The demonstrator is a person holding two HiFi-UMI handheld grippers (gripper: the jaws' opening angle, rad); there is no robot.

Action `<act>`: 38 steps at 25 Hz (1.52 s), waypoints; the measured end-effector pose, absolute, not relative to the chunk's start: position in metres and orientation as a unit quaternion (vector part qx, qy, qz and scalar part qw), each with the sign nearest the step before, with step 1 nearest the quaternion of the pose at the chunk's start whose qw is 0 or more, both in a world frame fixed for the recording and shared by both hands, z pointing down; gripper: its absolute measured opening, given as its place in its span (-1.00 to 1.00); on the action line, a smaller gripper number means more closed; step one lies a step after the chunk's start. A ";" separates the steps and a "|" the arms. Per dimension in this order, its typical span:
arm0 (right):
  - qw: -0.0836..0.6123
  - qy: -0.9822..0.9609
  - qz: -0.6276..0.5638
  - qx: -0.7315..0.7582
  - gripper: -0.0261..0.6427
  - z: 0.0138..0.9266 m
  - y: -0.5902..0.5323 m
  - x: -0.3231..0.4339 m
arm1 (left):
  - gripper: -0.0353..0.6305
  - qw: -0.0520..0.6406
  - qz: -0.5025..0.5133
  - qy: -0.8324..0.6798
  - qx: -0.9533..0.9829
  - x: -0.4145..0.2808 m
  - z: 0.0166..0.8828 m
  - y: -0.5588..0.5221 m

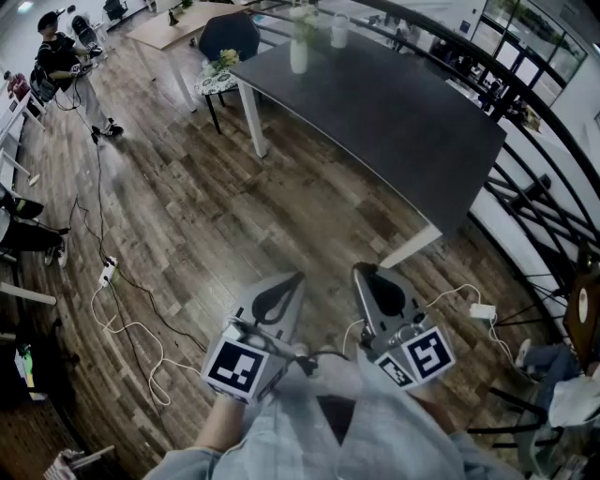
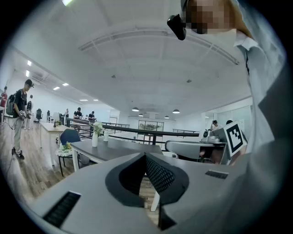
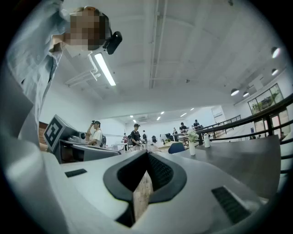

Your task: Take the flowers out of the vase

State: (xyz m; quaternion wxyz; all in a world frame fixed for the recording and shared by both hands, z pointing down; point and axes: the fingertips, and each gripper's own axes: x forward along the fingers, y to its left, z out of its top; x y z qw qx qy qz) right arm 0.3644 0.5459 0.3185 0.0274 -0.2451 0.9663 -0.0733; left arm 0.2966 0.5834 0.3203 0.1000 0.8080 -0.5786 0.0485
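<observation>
Flowers (image 1: 304, 19), pale with green leaves, stand upright in a slim white vase (image 1: 298, 54) at the far end of a dark grey rectangular table (image 1: 394, 122) with white legs, well apart from both grippers and straight ahead of them. The left gripper (image 1: 296, 278) and the right gripper (image 1: 362, 270) are held side by side close to the person's body, over the brown wood-plank floor (image 1: 187, 216). Each has its jaws pressed together with nothing between them. From the left gripper (image 2: 145, 155) the vase (image 2: 94, 139) and its flowers (image 2: 98, 128) sit far beyond the jaws and off to their left. From the right gripper (image 3: 147, 153) the same vase (image 3: 192, 148) and flowers (image 3: 192, 136) lie far beyond and to the right of the jaws, so the vase is ahead between the two. A small white cup (image 1: 339, 30) stands on the table just beside the vase, on the right gripper's side. A dark blue chair (image 1: 228, 36) stands past the table's far corner, ahead and left of the left gripper. A white power strip (image 1: 106, 272) with loose cables lies on the floor to that gripper's left, and a black metal railing (image 1: 544, 202) runs along the right gripper's outer side.
</observation>
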 end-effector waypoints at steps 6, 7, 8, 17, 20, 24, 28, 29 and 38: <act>0.025 0.967 -0.073 -0.243 -0.92 0.318 0.544 0.365 | -0.89 0.097 0.050 -0.578 0.809 0.299 0.319 0.580; 0.025 0.967 -0.074 -0.243 -0.92 0.319 0.544 0.366 | -0.89 0.098 0.051 -0.578 0.809 0.300 0.319 0.580; 0.026 0.967 -0.075 -0.242 -0.92 0.319 0.544 0.367 | -0.89 0.099 0.051 -0.578 0.808 0.302 0.320 0.580; 0.026 0.968 -0.081 -0.238 -0.92 0.321 0.542 0.377 | -0.90 0.100 0.051 -0.586 0.803 0.313 0.319 0.581; 0.029 0.969 -0.083 -0.230 -0.92 0.320 0.543 0.382 | -0.89 0.099 0.050 -0.588 0.801 0.320 0.317 0.582; 0.031 0.971 -0.083 -0.223 -0.92 0.321 0.547 0.397 | -0.89 0.090 0.057 -0.591 0.800 0.337 0.318 0.582; 0.033 0.972 -0.086 -0.217 -0.92 0.325 0.549 0.413 | -0.89 0.088 0.061 -0.591 0.800 0.353 0.319 0.583; 0.032 0.972 -0.085 -0.216 -0.92 0.326 0.549 0.417 | -0.89 0.088 0.060 -0.591 0.799 0.356 0.319 0.583; 0.006 0.982 -0.037 -0.183 -0.92 0.336 0.561 0.420 | -0.89 0.087 0.064 -0.600 0.792 0.362 0.324 0.582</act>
